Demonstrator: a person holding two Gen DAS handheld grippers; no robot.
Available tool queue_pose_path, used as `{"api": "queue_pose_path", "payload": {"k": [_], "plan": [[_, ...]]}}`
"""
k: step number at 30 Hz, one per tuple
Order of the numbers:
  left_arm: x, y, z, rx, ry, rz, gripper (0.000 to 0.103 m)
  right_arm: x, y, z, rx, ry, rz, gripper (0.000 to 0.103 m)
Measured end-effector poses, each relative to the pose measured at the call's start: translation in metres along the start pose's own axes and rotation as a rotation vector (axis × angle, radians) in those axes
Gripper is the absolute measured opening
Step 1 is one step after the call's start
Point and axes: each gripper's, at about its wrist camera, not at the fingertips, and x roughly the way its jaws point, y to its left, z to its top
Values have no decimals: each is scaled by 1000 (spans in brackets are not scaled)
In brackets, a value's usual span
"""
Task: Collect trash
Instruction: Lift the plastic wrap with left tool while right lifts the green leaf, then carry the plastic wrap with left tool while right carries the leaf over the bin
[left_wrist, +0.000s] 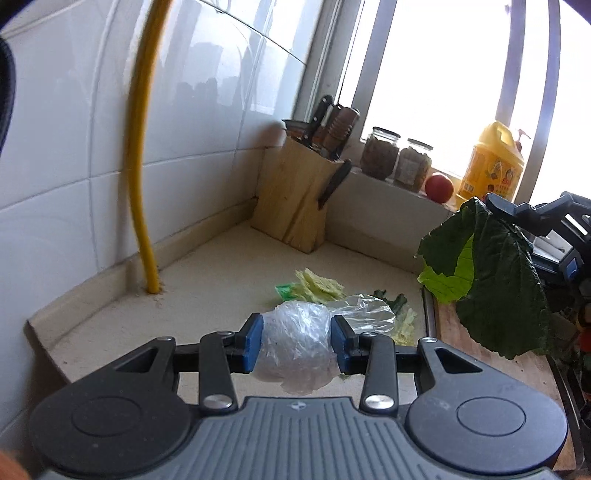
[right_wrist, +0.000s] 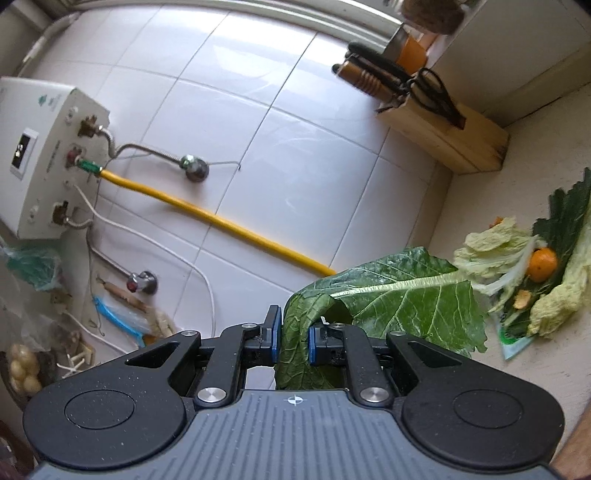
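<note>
Beige countertop (left_wrist: 207, 266) — knife block (left_wrist: 295, 199), pale cabbage scraps (left_wrist: 317, 288) on it.

yellow hose (left_wrist: 142, 147): top cut off | right tool (left_wrist: 554, 236): mostly hidden behind green leaf (left_wrist: 495, 280)

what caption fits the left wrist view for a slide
Left gripper clamps a crumpled clear plastic bag above the counter, vegetable scraps beyond.

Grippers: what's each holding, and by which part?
Left gripper pinches the plastic bag across its crumpled middle. Right gripper clamps the green leaf by a folded edge.
</note>
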Motion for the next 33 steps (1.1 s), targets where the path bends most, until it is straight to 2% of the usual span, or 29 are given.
{"api": "queue_pose_path", "payload": {"k": [6, 20, 33], "plan": [[-28, 32, -2, -22, -19, 35, 36, 36, 17, -18, -13, 46, 22, 20], [-108, 114, -23, -107, -71, 213, 36, 148, 49, -77, -23, 271, 109, 20], [-140, 164, -52, -183, -72, 294, 36, 215, 65, -139, -31, 417, 96, 22]]}}
